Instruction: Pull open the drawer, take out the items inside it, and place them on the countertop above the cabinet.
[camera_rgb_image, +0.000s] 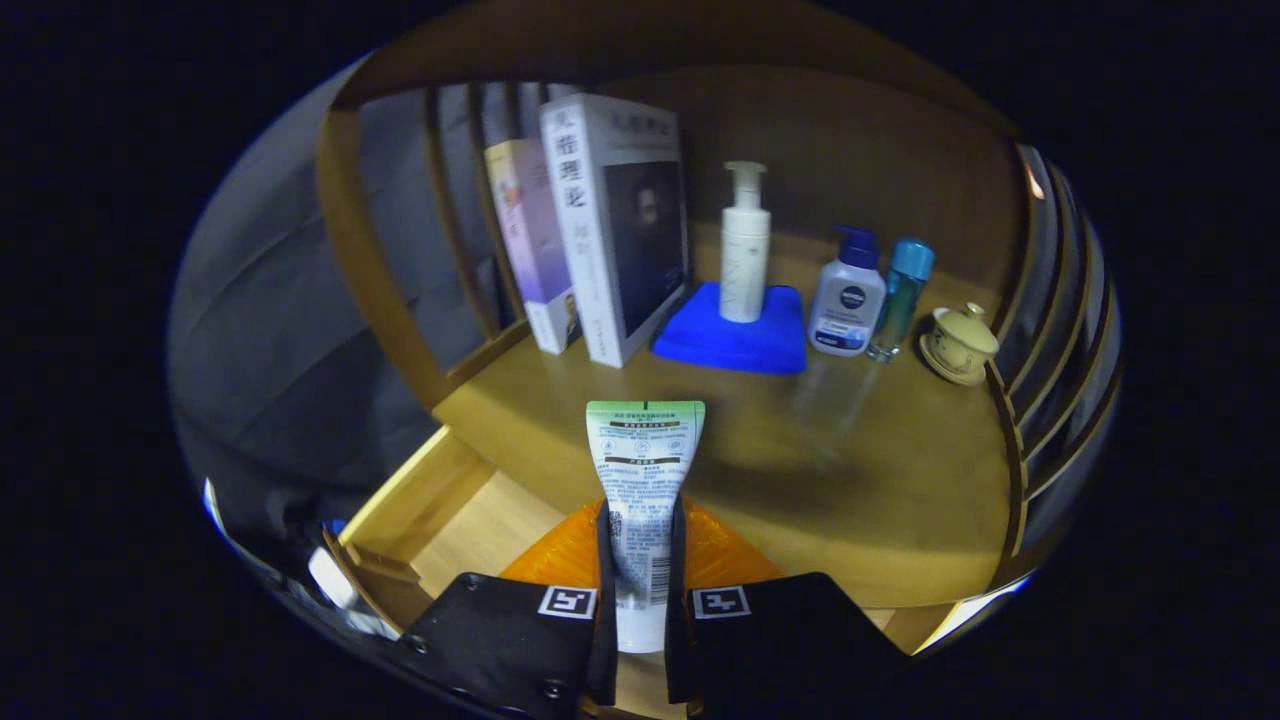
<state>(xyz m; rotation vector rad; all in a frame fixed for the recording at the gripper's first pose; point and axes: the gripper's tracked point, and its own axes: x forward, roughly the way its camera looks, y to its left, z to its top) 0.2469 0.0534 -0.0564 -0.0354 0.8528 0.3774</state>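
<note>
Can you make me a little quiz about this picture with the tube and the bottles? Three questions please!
1. True or false: the gripper has both fingers pressed on the tube.
2. What does the tall white pump bottle stand on? A) the blue cloth B) a book C) the bare countertop
3. Fill in: the little lidded cup sits beside the slim ____ bottle.

Key: 1 true. The tube is pinched between the fingers, held above the open drawer. 2 A. 3 blue; it stands between the cup and the squat white pump bottle.
</note>
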